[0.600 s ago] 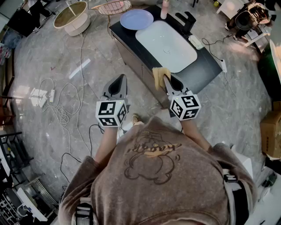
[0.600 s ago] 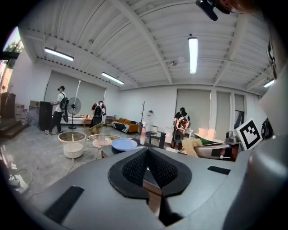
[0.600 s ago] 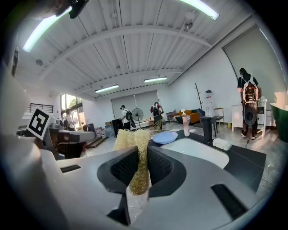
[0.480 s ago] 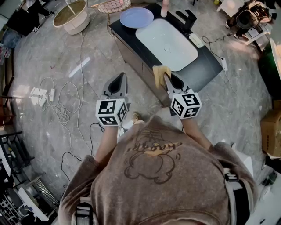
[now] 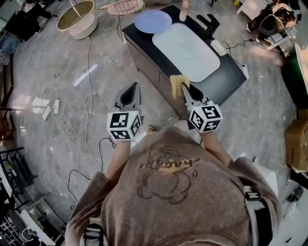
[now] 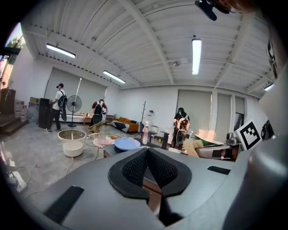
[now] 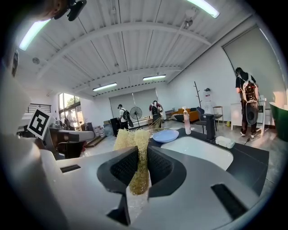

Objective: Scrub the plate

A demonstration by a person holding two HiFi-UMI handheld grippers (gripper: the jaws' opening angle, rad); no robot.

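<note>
Jaws of the left gripper (image 5: 134, 87) are pressed together on nothing, while those of the right gripper (image 5: 183, 88) clamp a yellow fibrous scrubber (image 5: 176, 82); the two are held side by side at the centre of the head view. Just beyond the scrubber, a dark tabletop (image 5: 230, 72) with a white sink (image 5: 187, 45) set in it runs toward the top of the frame. At its far end, top centre, the pale blue plate (image 5: 153, 21) lies flat near a slim bottle (image 5: 184, 9), well apart from both grippers.
</note>
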